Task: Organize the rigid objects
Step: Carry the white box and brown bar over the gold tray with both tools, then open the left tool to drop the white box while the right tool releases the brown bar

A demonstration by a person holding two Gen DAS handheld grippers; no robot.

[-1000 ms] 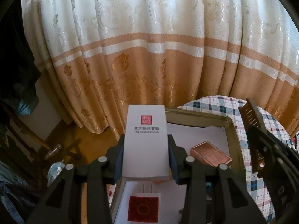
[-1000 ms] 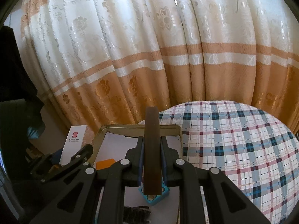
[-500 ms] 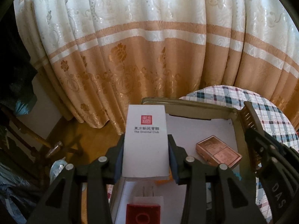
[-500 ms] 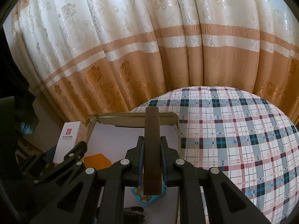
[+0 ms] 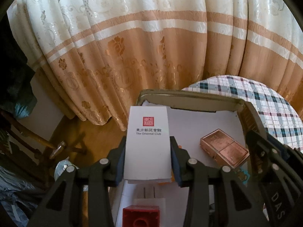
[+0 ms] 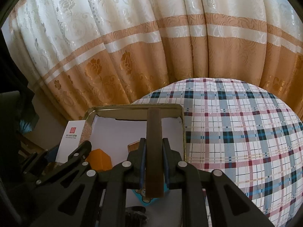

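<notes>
While both grippers hover over the tin tray [image 5: 189,94] at the plaid tablecloth's [image 6: 236,128] edge, left gripper [image 5: 147,162] clamping white card box [image 5: 147,143] upright, right gripper [image 6: 153,165] clamping dark brown bar [image 6: 154,151], copper case [image 5: 224,148] lying in tray.

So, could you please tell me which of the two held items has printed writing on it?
The white box in the left gripper; the right gripper holds a plain brown bar.

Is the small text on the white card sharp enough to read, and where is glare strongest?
Left wrist view: the white card print is sharp and readable; sheen on the curtain. Right wrist view: the card's print is tiny and blurred; the curtain top is brightest.
</notes>
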